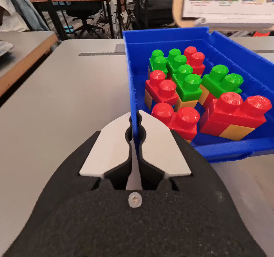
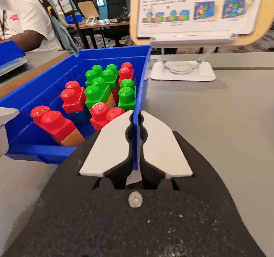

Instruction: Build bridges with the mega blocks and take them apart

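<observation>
mega blocks (image 1: pixel 185 85) are sitting inside a blue bin (image 1: pixel 166 42) on a grey table (image 1: pixel 66 101), red and green two-stud pieces standing stud-up on orange and blue ones, crowded toward the middle and near end of the bin. the bin's walls are rising well above the block bases, and its near end is looking lower than its sides. open tabletop is lying to the left of the bin in the left wrist view and to the right of it in the right wrist view, bare up to a slot running across the surface.

the left gripper (image 1: pixel 134 113) is clenching the bin's left wall, one grey finger outside and one inside, nearly closed with only the thin blue plastic between them. the right gripper (image 2: pixel 136 113) is clamping the opposite wall the same way, its inner finger (image 2: pixel 112 143) lying just beside a red block (image 2: pixel 102 113). the tip of the left gripper is showing at the left edge of the right wrist view.

a paper sheet on a stand (image 2: pixel 182 70) is standing just behind the bin's far right corner. a person in a white shirt (image 2: pixel 29 20) is sitting at a neighbouring table (image 1: pixel 22 50) on the left, with office chairs and desks farther back.
</observation>
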`<state>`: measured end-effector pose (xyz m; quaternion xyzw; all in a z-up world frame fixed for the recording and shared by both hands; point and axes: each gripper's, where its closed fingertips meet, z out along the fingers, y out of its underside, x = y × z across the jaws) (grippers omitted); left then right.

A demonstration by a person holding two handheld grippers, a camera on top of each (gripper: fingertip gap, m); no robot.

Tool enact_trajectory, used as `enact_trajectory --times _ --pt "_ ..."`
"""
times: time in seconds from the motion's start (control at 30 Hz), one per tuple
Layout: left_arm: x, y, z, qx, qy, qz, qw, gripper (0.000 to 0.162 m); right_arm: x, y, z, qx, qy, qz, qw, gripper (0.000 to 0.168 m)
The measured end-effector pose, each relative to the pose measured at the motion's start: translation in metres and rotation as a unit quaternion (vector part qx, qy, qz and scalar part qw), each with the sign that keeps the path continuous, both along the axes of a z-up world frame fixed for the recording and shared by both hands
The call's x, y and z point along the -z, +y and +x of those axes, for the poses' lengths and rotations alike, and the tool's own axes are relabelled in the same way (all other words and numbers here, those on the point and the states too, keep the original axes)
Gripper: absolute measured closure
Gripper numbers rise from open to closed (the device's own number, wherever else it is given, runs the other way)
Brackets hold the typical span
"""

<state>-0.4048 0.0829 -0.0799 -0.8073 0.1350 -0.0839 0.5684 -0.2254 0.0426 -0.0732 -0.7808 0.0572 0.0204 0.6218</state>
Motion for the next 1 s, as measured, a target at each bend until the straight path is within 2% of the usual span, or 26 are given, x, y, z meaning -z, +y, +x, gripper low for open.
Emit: enact_trajectory --times 0.23,0.33,0.47,0.6,0.7,0.8,0.9,1.0 --pt "0.005 0.051 -0.1 -0.011 -0.003 -0.002 1.0 0.161 0.006 0.046 -0.099 0.003 0.006 -0.011 1.0 0.164" --pt "0.019 0.066 -0.122 -0.007 -0.005 -0.02 1.0 0.161 0.021 0.06 -0.119 0.003 0.004 -0.035 0.999 0.164" --pt "0.03 0.075 -0.139 -0.01 -0.019 -0.019 1.0 0.16 0.036 0.064 -0.135 -0.004 -0.006 -0.027 1.0 0.163" --pt "0.029 0.077 -0.145 -0.006 -0.029 -0.002 1.0 0.159 0.035 0.061 -0.14 -0.028 0.004 -0.018 0.999 0.16" --pt "0.029 0.077 -0.15 -0.026 -0.034 -0.003 0.999 0.143 0.035 0.056 -0.142 -0.064 0.034 -0.023 0.997 0.155" --pt "0.022 0.069 -0.156 -0.045 -0.041 -0.001 0.998 0.13 0.027 0.039 -0.138 -0.117 0.041 -0.01 0.992 0.143" --pt "-0.003 0.055 -0.162 -0.075 -0.023 0.038 0.996 0.123 0.01 0.013 -0.115 -0.157 0.003 0.011 0.988 0.137" --pt "-0.022 0.035 -0.13 -0.045 -0.044 0.055 0.997 0.116 -0.001 -0.008 -0.067 -0.159 -0.024 0.013 0.987 0.137"
